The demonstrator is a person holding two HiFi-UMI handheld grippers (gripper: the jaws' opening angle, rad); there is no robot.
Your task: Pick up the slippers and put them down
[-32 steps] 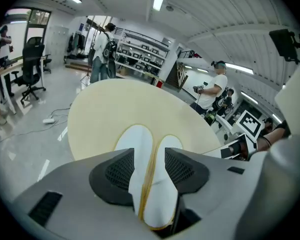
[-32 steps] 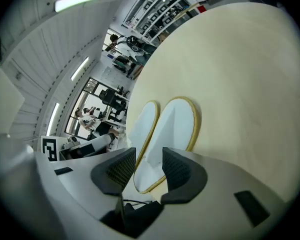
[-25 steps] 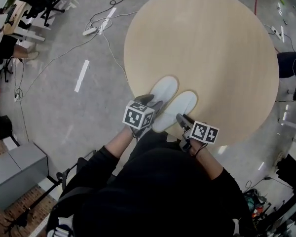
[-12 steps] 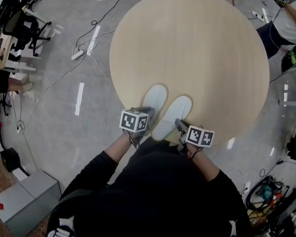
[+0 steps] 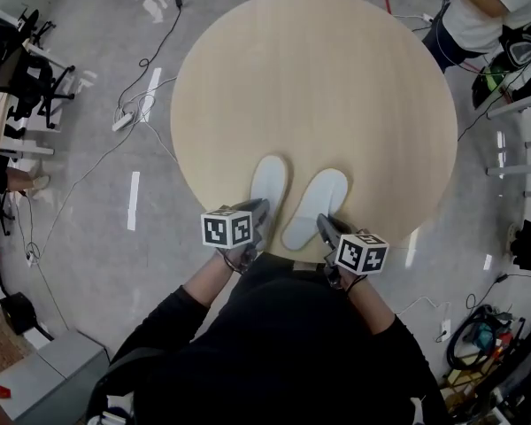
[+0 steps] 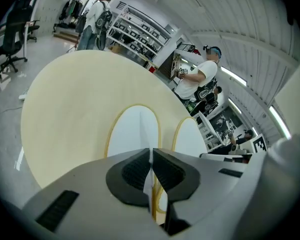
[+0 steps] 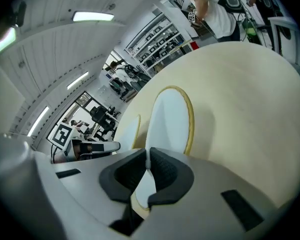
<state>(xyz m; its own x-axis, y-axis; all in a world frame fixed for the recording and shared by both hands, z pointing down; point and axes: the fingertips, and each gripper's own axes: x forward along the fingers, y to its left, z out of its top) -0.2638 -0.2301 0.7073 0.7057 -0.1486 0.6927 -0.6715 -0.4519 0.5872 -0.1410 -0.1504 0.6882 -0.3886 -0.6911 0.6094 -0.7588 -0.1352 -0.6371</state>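
Grips, jaws just closed to a pinch, the heel rim of the left slipper (image 5: pixel 268 187) in the left gripper (image 5: pixel 257 212) and of the right slipper (image 5: pixel 319 202) in the right gripper (image 5: pixel 323 225), both flat, oval, white, yellow-edged, side by side at 6 o'clock on a round pale wooden table (image 5: pixel 319 78) above grey floor (image 5: pixel 88 237) trailing cables (image 5: pixel 159 38).

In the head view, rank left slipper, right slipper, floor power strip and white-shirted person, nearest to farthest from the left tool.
1. left slipper: clamped in the left tool, whose jaws have just closed on it.
2. right slipper: beside it, to the right.
3. power strip: on the floor, upper left.
4. person in the white shirt: top right corner.
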